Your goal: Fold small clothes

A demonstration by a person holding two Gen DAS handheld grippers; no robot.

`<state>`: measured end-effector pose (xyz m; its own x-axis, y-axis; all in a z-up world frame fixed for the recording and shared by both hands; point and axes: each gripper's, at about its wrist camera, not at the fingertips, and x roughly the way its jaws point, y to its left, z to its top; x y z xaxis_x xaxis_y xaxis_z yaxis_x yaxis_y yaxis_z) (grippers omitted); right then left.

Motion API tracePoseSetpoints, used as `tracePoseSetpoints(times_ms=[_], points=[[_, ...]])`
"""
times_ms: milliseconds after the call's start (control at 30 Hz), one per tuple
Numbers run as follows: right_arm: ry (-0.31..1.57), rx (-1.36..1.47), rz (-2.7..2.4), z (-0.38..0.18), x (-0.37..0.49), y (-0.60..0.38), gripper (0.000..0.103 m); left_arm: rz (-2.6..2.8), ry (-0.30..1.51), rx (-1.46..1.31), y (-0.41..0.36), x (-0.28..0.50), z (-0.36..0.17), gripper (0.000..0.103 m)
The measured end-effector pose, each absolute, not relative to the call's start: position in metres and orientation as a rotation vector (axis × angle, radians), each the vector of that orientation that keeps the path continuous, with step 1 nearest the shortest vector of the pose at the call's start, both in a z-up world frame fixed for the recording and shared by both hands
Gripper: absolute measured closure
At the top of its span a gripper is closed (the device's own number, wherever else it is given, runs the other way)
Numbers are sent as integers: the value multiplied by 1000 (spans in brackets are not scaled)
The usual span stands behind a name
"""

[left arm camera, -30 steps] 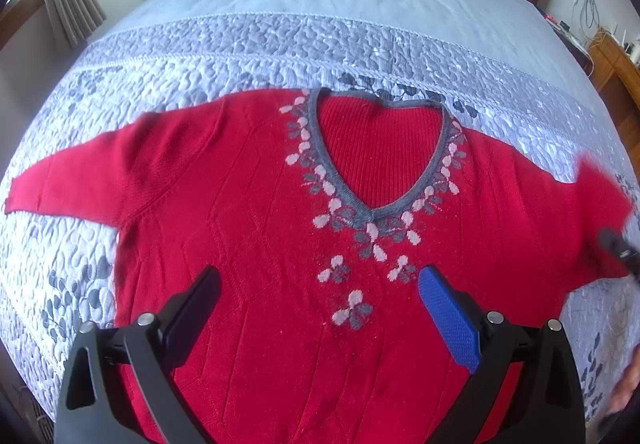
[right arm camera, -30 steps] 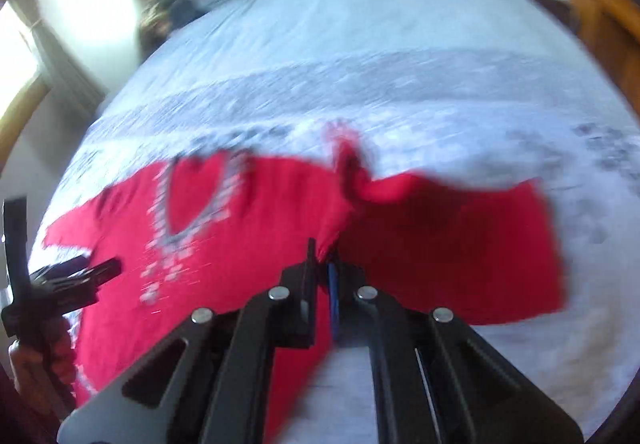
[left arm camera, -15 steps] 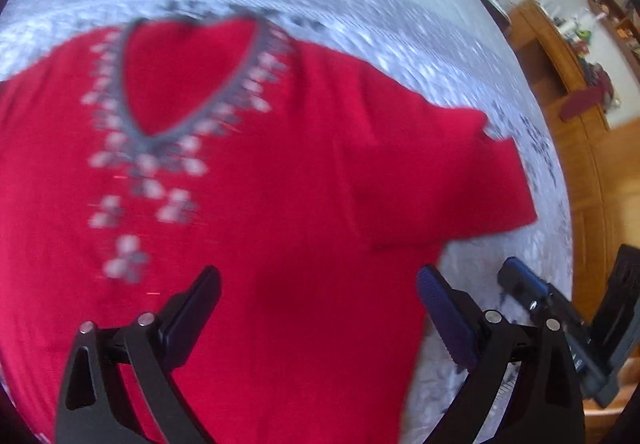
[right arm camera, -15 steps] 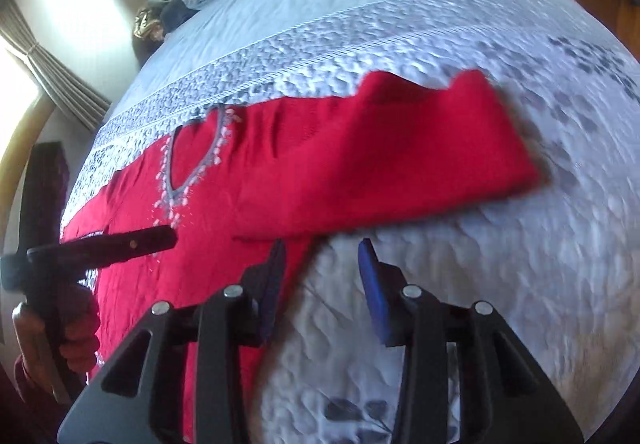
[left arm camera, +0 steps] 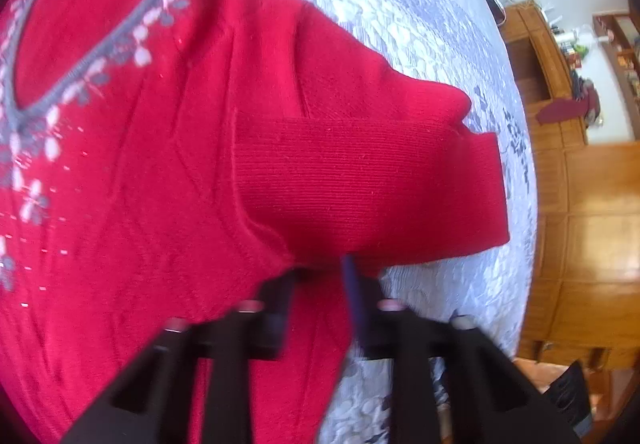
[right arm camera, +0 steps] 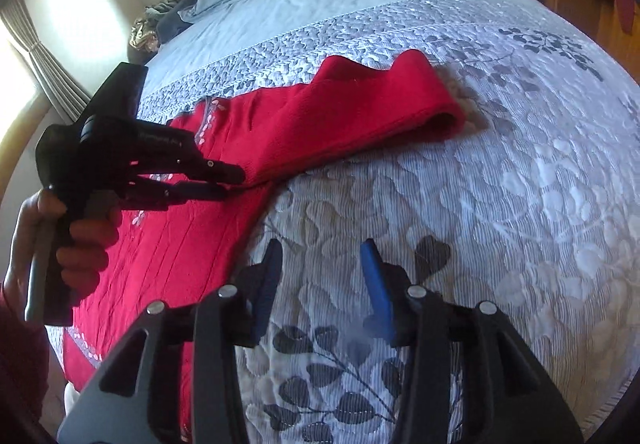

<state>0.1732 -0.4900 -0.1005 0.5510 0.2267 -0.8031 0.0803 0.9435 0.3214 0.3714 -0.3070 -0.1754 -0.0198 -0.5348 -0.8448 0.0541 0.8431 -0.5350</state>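
Our left gripper (left arm camera: 320, 276) has its fingers nearly closed on the edge of the red knitted sweater with the grey V-neck trim (left arm camera: 160, 171), right at the underarm corner where the sleeve meets the side seam (the right wrist view shows the same pinch from the side, at (right arm camera: 228, 181)). From that pinch the doubled-back red sleeve (right arm camera: 360, 111) runs away to the far right, its long axis slanting across the quilted grey-and-white floral bedspread (right arm camera: 500, 183), with the cuff end lying well apart from our fingers. The sweater body stretches to the left and near side.

Our right gripper (right arm camera: 320, 264) hangs partly open and empty above bare bedspread, just right of the sweater's side edge. We judge the left to be the nearer one for carrying this side inward across the body.
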Motion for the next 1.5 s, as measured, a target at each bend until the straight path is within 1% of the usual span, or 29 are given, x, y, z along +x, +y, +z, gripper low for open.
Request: tracePoseSetpoints(times_ms=[33,167,333,433,533,600,667,733,767,800,900,1000,1067,1133,1200,1267,1300,1333,1367,1400,1433,1500], points=[[985,347,85,-101,171,-490,61,-477,1527,-425,-305,372,-178,99],[985,352,75,-101,164,-490,60,-442,1449,-466,-294,369,-166,100],[996,344,55,-102,159,-487,58,-429,1265,-457,-261,363,-107,100],[993,350,52,-101,162,-485,58,-405,1167,-433,-221,375,-67,100],[988,358,61,-99,172,-480,58,-322,1087,-396,-174,386,-44,100],[990,355,61,-99,181,-474,58,-257,1057,-384,-144,397,-40,100],[998,347,57,-99,193,-469,56,-189,1044,-390,-110,404,-41,100],[1018,344,60,-101,207,-462,52,-123,1034,-386,-80,406,-49,100],[1022,342,66,-102,212,-458,51,-80,1030,-384,-60,408,-55,100],[1025,331,77,-102,221,-451,51,-55,1031,-384,-51,409,-61,100],[1044,278,90,-106,239,-432,40,-29,1077,-409,-26,413,-92,100],[1084,277,110,-116,259,-418,40,-24,1107,-425,-18,413,-112,100],[1107,400,119,-123,271,-424,36,-28,1112,-430,-17,412,-119,100],[1108,519,119,-126,277,-436,26,-34,1116,-425,-12,411,-123,100],[1119,602,123,-129,286,-446,24,-43,1119,-428,-9,414,-127,100],[1146,626,130,-133,294,-450,23,-61,1119,-430,-7,416,-129,100],[1168,628,125,-137,301,-450,27,-68,1118,-423,-7,417,-129,99],[1181,628,123,-140,306,-451,45,-71,1118,-416,-8,417,-130,99],[1209,622,132,-143,311,-449,57,-72,1119,-416,-8,418,-131,99],[1231,618,142,-146,314,-449,82,-76,1120,-422,-8,418,-132,99],[1251,605,153,-147,317,-446,89,-81,1119,-432,-7,418,-133,99],[1252,528,145,-140,315,-441,92,-100,1108,-447,-6,416,-131,99]])
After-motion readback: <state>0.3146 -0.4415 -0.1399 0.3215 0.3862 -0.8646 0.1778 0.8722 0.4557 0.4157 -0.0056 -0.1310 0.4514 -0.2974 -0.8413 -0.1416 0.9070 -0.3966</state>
